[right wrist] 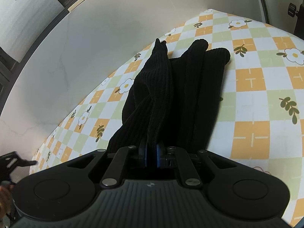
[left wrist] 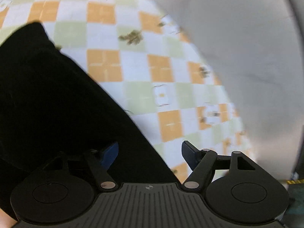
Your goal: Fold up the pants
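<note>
Pants [right wrist: 178, 95] lie on checkered cloth [right wrist: 252, 98], long axis running straight away from right gripper [right wrist: 151, 155], which is pinched on the near edge, fabric bunched and lifted. Left gripper [left wrist: 150, 155] spread wide, empty, pants just to its left. Black ribbed knit, soft, limp; cloth is flat, orange-green squares, flower print
</note>
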Tool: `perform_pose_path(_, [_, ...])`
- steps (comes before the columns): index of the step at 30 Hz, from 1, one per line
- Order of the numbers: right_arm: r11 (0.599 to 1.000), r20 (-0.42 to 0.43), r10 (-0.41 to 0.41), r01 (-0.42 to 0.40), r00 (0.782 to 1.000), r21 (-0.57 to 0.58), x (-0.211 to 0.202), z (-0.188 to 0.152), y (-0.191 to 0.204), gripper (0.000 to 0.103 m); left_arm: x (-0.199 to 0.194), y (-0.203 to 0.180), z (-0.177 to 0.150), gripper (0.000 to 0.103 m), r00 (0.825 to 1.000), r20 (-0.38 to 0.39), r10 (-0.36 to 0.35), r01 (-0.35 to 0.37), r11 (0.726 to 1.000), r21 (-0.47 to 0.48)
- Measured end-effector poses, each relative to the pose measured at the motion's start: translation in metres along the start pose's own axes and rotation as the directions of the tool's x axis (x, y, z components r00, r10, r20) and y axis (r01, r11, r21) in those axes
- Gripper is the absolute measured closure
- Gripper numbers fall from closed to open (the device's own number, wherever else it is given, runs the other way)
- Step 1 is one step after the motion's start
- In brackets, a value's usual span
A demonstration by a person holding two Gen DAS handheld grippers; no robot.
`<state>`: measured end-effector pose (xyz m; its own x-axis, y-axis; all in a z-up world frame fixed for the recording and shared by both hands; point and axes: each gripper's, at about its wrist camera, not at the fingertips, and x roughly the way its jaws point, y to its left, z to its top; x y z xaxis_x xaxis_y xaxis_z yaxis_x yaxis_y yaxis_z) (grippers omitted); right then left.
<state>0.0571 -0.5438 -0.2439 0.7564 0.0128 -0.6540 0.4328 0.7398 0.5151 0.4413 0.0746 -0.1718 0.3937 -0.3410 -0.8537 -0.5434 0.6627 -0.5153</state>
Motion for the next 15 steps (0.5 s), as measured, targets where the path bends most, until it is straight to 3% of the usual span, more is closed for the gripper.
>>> perform_pose_path(3, [1.0,0.005,0.009,-0.009,1.0,0.004,-0.001,-0.002,-0.002,0.094,0.015,-0.006,-0.001,0.03,0.997,-0.002,0.079,-0.079,0.997,-0.006])
perform_pose_path(6, [1.0,0.004,0.019,-0.019,1.0,0.014,0.0,-0.003,-0.005,0.094,0.026,-0.024,0.0,0.028,0.986,0.003,0.169,-0.168,0.982,0.082])
perform_pose_path(9, [0.999,0.002,0.027,-0.027,1.0,0.023,0.001,-0.003,-0.007,0.094,0.035,-0.039,-0.008,0.028,0.968,0.024,0.25,-0.25,0.95,0.187])
perform_pose_path(11, [0.999,-0.002,0.031,-0.031,1.0,0.024,0.001,-0.002,-0.007,0.094,0.039,-0.043,-0.013,0.042,0.956,0.051,0.29,-0.294,0.928,0.228])
perform_pose_path(12, [0.999,-0.005,0.035,-0.035,0.999,0.025,0.002,-0.001,-0.007,0.093,0.037,-0.044,-0.016,0.075,0.946,0.07,0.317,-0.324,0.912,0.25])
perform_pose_path(13, [0.999,-0.01,0.04,-0.04,0.999,0.027,0.002,0.0,-0.008,0.093,0.034,-0.041,-0.018,0.091,0.942,0.083,0.324,-0.334,0.904,0.265])
perform_pose_path(15, [0.998,-0.024,0.048,-0.047,0.999,0.035,0.002,0.004,-0.01,0.09,0.022,-0.026,-0.02,0.102,0.964,0.086,0.254,-0.267,0.934,0.237])
